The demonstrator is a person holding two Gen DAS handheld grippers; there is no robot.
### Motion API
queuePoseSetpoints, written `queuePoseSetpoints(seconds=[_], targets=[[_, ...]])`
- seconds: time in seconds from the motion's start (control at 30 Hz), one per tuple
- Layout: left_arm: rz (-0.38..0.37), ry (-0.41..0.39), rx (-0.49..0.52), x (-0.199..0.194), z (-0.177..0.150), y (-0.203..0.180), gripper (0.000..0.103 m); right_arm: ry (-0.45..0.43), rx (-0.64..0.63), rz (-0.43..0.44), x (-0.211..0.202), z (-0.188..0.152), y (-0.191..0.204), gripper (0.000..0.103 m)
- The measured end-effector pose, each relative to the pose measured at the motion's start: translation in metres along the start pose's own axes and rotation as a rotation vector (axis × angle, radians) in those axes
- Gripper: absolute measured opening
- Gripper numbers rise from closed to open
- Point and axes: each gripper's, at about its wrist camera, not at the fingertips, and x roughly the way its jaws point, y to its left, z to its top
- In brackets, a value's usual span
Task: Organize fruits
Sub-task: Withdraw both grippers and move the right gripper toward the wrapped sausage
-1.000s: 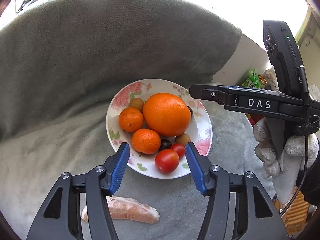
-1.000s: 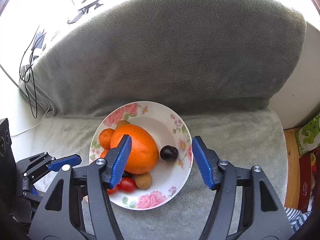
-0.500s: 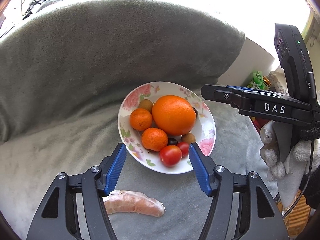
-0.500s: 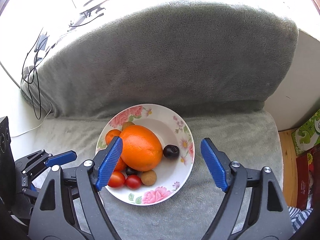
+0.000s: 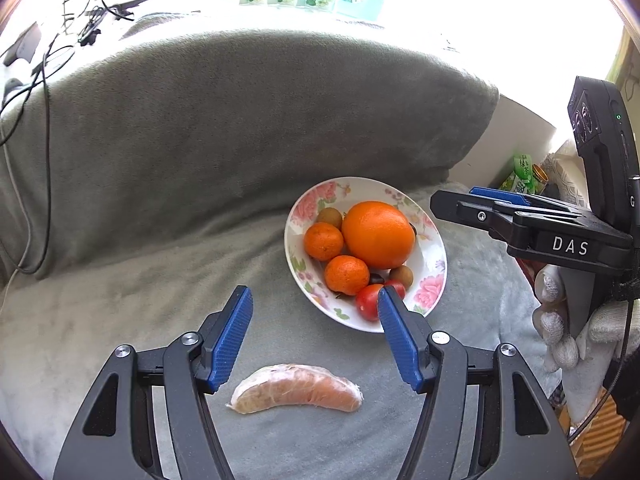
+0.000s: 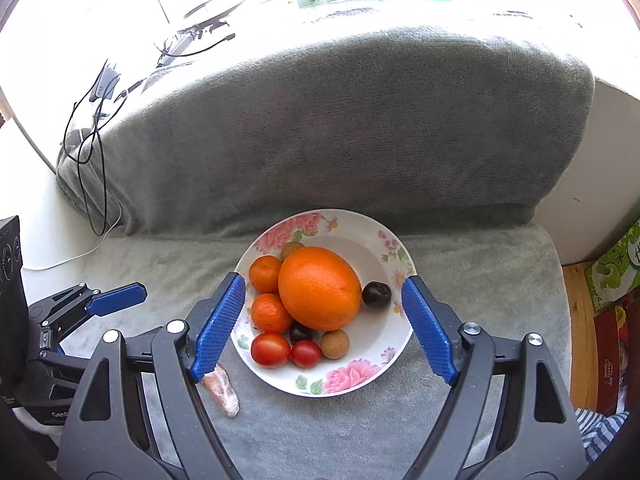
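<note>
The left claw hangs spread and empty above the grey blanket; the right claw is spread wide and empty too, its jaws framing the plate from above without touching it. The plate sits on the blanket, and in the right wrist view it holds an orange at centre, two tangerines at 9 o'clock, two tomatoes at 7, a dark plum at 3 and small brown fruits. One peeled segment lies off the plate, at 6 o'clock just below the left claw. The step in hand seems to be collecting this stray. Next: lower the left claw over the segment and pinch gently, since it looks soft.
</note>
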Motion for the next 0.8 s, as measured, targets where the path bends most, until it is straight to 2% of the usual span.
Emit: queuePoseSetpoints(seconds=[0.57, 0.8], targets=[[0.089, 0.0, -0.069, -0.033, -0.022, 0.042, 0.065, -0.005, -0.09, 0.036, -0.018, -0.025, 0.04, 0.083], [0.108, 0.005, -0.169, -0.055, -0.049, 0.072, 0.065, -0.036, -0.126, 0.084, -0.03, -0.04, 0.063, 0.083]])
